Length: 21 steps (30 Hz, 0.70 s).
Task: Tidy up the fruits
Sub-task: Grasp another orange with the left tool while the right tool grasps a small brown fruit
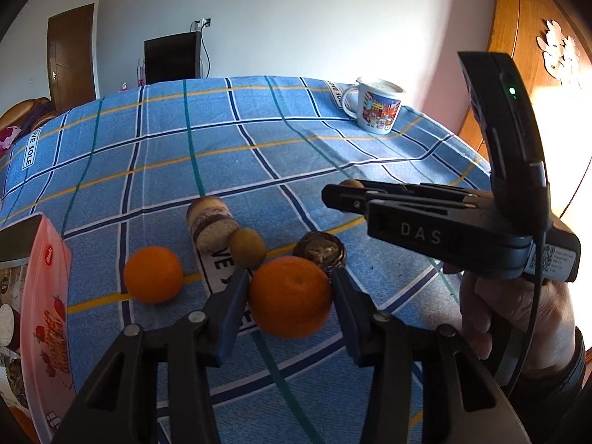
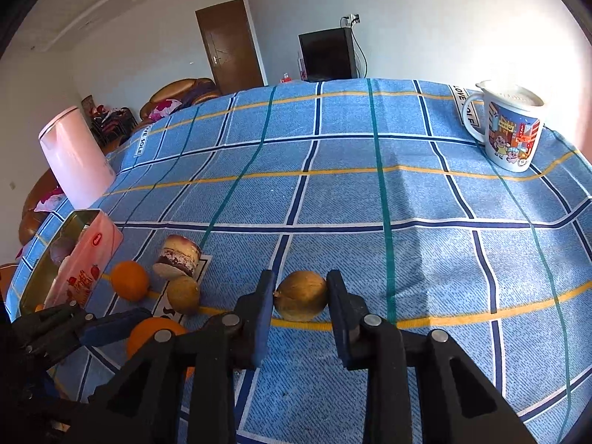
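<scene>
Two fruits are being grasped: left gripper (image 1: 290,296) fingers bracket the orange (image 1: 290,298), right gripper (image 2: 300,296) fingers bracket the kiwi (image 2: 301,296); whether either is pinched cannot be told. Next, lifting toward the tin (image 2: 55,266) at nine o'clock seems required.

A home living room, probably: checked cloth over the table (image 2: 370,192), a cartoon mug (image 2: 512,133), wooden door (image 2: 231,44), cushioned sofa (image 2: 177,98).

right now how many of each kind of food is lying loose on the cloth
oranges: 2 — one between the left gripper fingers, one to its left
kiwis: 2 — one between the right gripper fingers, one by the cake
layered cake slices: 1
chocolate cupcakes: 1
total: 6
</scene>
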Available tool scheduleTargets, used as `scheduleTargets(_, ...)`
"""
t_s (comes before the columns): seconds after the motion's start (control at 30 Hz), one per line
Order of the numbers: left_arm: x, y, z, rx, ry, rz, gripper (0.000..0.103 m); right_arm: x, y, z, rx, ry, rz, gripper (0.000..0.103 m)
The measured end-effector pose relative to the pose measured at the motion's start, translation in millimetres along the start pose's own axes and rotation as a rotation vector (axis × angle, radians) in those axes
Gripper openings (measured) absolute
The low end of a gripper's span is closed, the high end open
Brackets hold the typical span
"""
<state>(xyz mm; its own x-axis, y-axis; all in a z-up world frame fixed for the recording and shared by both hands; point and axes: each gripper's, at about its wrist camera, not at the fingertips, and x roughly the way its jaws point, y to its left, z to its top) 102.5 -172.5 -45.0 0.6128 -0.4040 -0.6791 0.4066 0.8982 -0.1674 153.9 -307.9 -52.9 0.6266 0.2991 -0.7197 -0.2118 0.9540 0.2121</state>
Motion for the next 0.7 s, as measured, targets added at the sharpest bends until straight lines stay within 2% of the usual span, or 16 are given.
scheduleTargets(0.17,0.0,-5.4,-7.4,0.008,-0.008,-0.005,0.047,-13.3,1.2,-0.5,-0.006,-0.070,0.018,0.030)
scheduleTargets(0.4,-10.8,-6.1,-6.9,0.018,-0.069,0.008,0.047,-26.3,1.1,-2.0,-0.009,-0.146,0.022,0.030)
scheduleTargets(0.7,-33.7,-0.8,-9.2,-0.006,-0.195,0.025,0.047,-43.4,5.8,-6.3,-0.033,-0.237,0.024,0.030)
